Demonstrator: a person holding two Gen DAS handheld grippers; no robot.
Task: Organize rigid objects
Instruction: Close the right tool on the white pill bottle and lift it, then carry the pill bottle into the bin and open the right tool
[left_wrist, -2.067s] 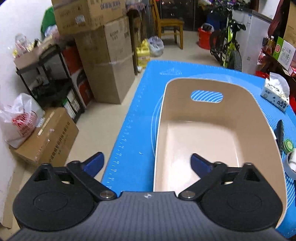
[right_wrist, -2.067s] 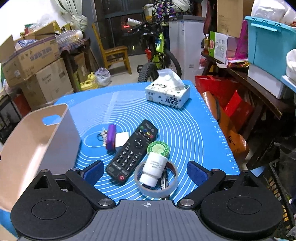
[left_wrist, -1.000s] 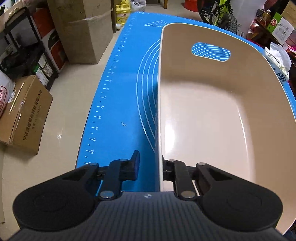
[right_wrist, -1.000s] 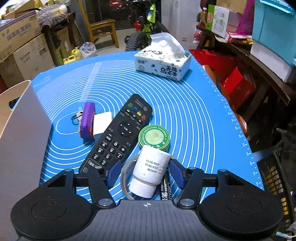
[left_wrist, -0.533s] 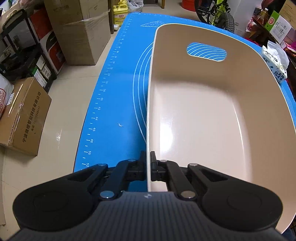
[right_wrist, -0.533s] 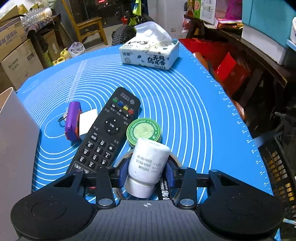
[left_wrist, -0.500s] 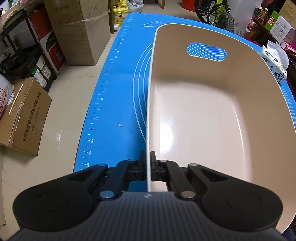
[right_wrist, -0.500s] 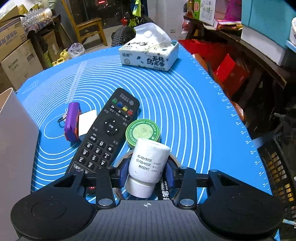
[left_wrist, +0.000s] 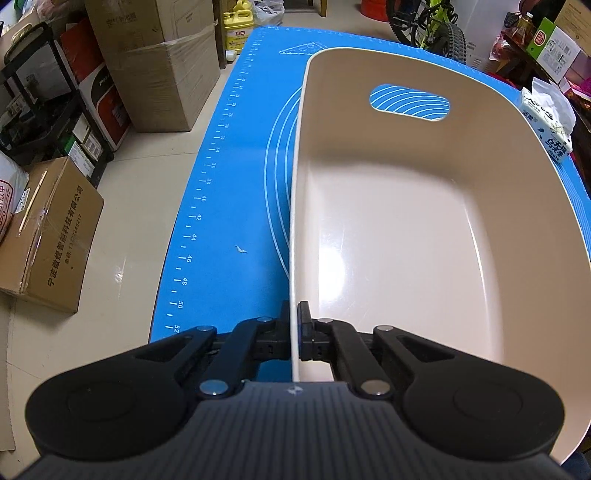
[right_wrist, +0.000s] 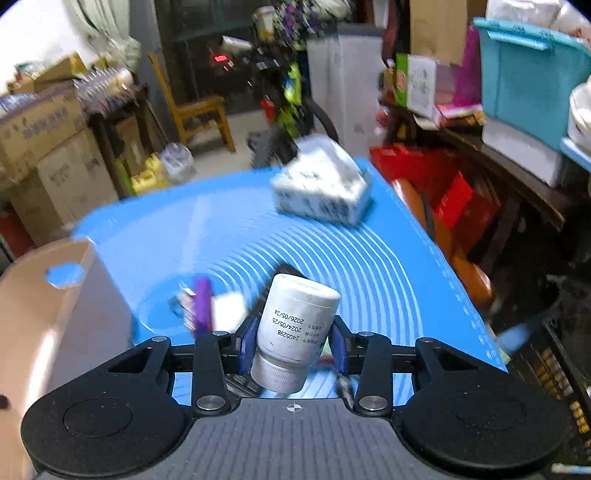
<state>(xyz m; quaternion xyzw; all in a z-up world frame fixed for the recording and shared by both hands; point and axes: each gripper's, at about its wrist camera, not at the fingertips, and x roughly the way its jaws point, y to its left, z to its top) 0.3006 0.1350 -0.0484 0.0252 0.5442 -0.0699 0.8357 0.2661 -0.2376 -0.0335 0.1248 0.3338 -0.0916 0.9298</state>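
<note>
Item: my right claw (right_wrist: 292, 341) clamps white bottle (right_wrist: 295, 325), left claw (left_wrist: 294, 332) pinches bin (left_wrist: 406, 229) wall; risk: smooth bottle slipping mid-carry.

— Colours on the table? Beige bin (left_wrist: 424, 229) on a blue mat (left_wrist: 236, 184) with white rings and ruler ticks.

— And right? White bottle (right_wrist: 295, 325), black print; blurred purple item (right_wrist: 202, 304), possibly a drive.

The white bottle (right_wrist: 295, 325) bore 2405298, 2024/05/25 and 2026/05/24, the blue mat (left_wrist: 221, 177) showed ruler numbers 34 to 52, and a cardboard box (left_wrist: 48, 236) carried 宁波微橙智能科技有限公司.
</note>
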